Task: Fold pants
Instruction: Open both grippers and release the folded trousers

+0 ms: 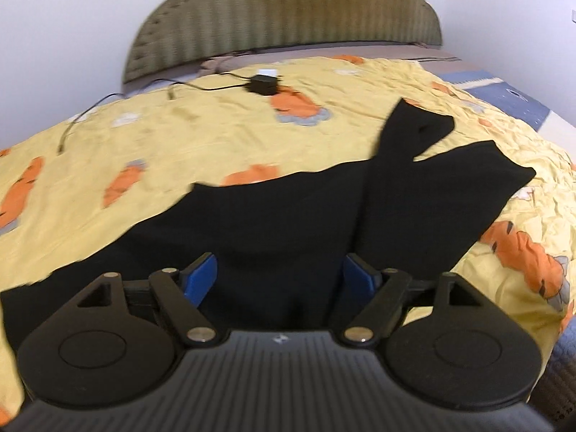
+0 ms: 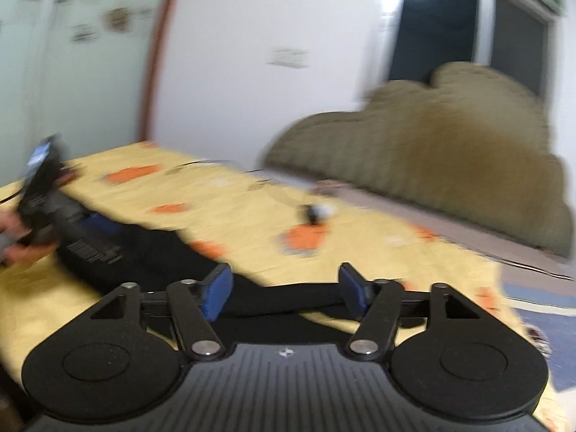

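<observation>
Black pants (image 1: 273,223) lie spread on a yellow bedspread (image 1: 180,136) with orange prints, two leg ends (image 1: 424,126) reaching to the far right. My left gripper (image 1: 280,275) hovers over the near part of the pants, open, with its blue pads (image 1: 203,277) wide apart and pressing on nothing. The right wrist view is blurred. There my right gripper (image 2: 286,288) is open above the bed, with a strip of the pants (image 2: 162,252) behind its fingers. A hand (image 2: 18,252) holds the left gripper (image 2: 100,226) low over the pants at the left edge.
A black charger with a white plug (image 1: 261,82) and its cable lies on the bedspread near the padded olive headboard (image 1: 288,18). A blue quilt (image 1: 511,97) shows at the bed's right side. White walls and a dark window (image 2: 450,36) stand behind.
</observation>
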Action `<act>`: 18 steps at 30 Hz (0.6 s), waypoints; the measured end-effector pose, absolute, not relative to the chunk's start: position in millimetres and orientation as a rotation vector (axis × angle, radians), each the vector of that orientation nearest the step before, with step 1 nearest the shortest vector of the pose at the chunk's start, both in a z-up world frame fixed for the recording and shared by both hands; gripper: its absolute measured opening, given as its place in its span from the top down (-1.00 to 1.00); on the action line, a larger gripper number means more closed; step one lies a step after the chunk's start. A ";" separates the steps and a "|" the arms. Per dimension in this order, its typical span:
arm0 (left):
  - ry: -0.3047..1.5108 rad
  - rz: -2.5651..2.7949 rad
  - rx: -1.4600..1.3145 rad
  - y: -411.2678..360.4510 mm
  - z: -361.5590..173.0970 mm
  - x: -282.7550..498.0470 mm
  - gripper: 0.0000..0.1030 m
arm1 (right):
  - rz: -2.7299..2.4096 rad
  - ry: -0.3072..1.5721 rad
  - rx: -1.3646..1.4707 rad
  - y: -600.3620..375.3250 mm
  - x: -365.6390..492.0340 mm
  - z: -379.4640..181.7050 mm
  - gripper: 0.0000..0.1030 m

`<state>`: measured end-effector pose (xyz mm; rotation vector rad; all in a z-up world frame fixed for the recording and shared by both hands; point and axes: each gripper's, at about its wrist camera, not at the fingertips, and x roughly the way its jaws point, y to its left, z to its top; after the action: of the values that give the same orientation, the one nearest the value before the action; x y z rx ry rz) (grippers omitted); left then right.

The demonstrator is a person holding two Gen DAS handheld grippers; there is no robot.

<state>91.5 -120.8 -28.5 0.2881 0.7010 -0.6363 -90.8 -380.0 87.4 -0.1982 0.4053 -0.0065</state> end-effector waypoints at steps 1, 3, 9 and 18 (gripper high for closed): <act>0.707 -0.641 0.293 -130.6 -31.7 92.9 -0.47 | -0.038 0.411 -0.192 -391.8 -81.7 82.2 -0.29; 0.726 -0.641 0.298 -146.6 -37.2 98.2 -0.47 | -0.100 0.435 -0.171 -416.4 -55.5 66.0 -0.29; 0.742 -0.643 0.332 -185.6 -53.2 104.8 -0.47 | -0.145 0.528 -0.097 -458.3 32.0 17.2 -0.27; 0.776 -0.668 0.341 -214.3 -74.5 116.8 -0.45 | -0.224 0.643 -0.015 -517.0 141.9 -25.5 -0.27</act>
<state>116.8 -214.3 -74.5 0.3406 0.7756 -0.6681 141.9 -517.0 -25.5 -0.0153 0.6425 -0.2242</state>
